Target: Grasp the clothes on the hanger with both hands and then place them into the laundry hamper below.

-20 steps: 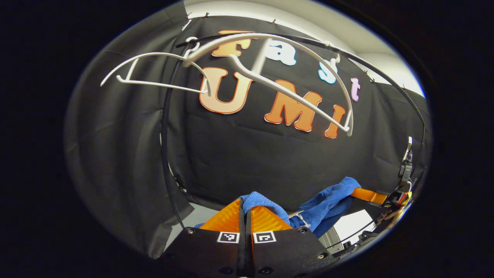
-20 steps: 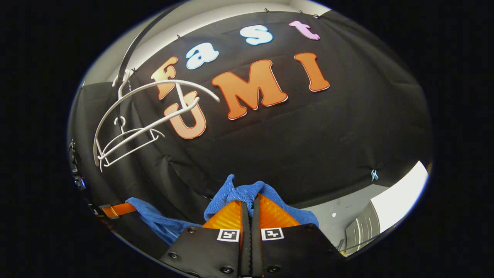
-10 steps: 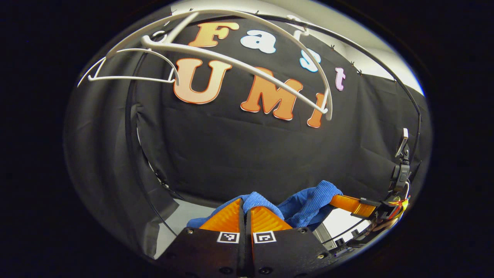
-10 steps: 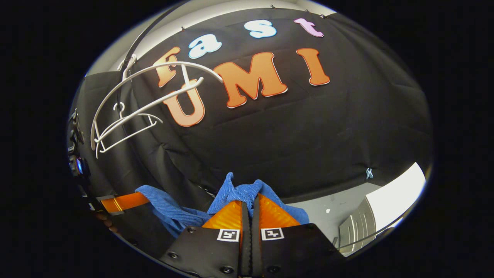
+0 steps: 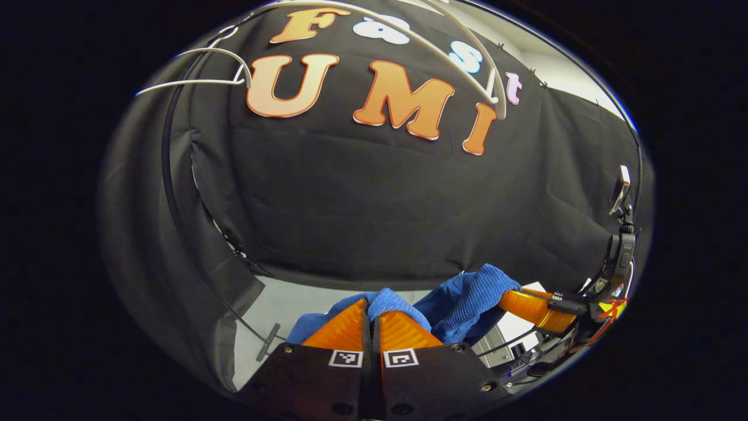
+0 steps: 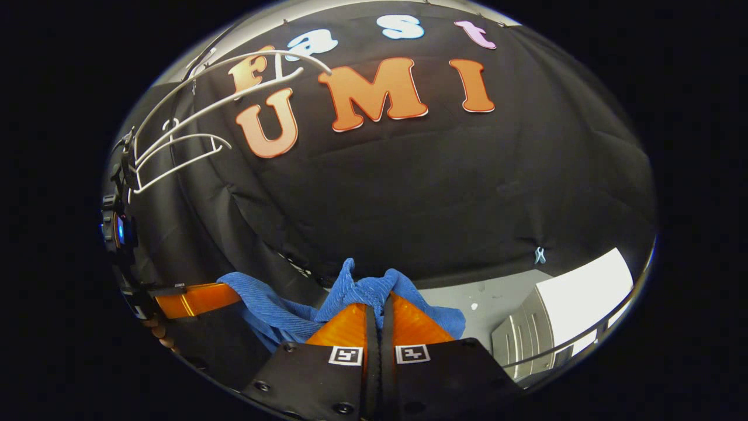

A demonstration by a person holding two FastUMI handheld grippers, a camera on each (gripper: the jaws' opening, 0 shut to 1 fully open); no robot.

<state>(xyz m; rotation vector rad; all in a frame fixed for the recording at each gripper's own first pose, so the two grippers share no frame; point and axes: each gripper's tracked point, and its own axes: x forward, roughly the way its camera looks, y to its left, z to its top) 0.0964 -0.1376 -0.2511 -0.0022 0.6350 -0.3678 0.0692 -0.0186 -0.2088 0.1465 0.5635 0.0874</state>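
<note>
- Left gripper [image 5: 371, 313]: jaws closed on a fold of the blue garment [image 5: 461, 298], which bunches over the fingertips and spills to the right in the left gripper view.
- Right gripper [image 6: 374, 310]: jaws closed on another fold of the same blue garment [image 6: 362, 286]; the cloth rises in a peak just above the tips.
- The garment spans between the two grippers; in the right gripper view it runs left to the left gripper [image 6: 196, 298].
- Count: one garment, two grippers, two white hangers [image 6: 175, 143], both bare, hanging high at upper left, well apart from the cloth.
- A white cabinet [image 6: 578, 298] stands at lower right.
</note>
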